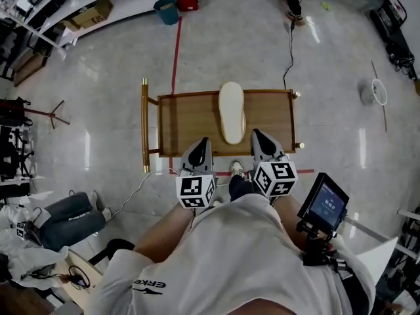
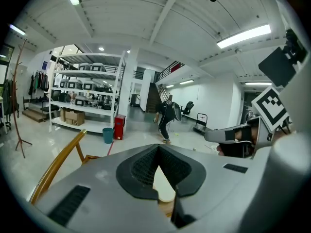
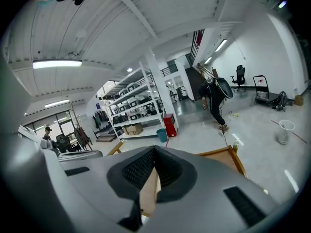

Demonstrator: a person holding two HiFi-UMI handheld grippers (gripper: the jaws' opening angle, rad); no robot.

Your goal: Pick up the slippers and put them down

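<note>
A single cream slipper (image 1: 231,112) lies lengthwise on the wooden table (image 1: 190,120), near its middle. My left gripper (image 1: 201,143) hovers over the table's near edge, just left of the slipper's heel end, jaws shut and empty. On the other side of the heel, my right gripper (image 1: 258,135) is also shut and empty. In the left gripper view a pale strip of the slipper (image 2: 164,186) shows below the closed jaw tips. The right gripper view shows only table wood (image 3: 149,193) there. Neither gripper touches the slipper.
The table has a gold rail (image 1: 144,125) on its left side and knobs at its right corners. A red floor line (image 1: 176,44), a teal bin (image 1: 167,10), a white bucket (image 1: 374,92), shelving (image 2: 87,101) and a person (image 3: 216,101) stand beyond. A screen device (image 1: 325,202) sits at my right.
</note>
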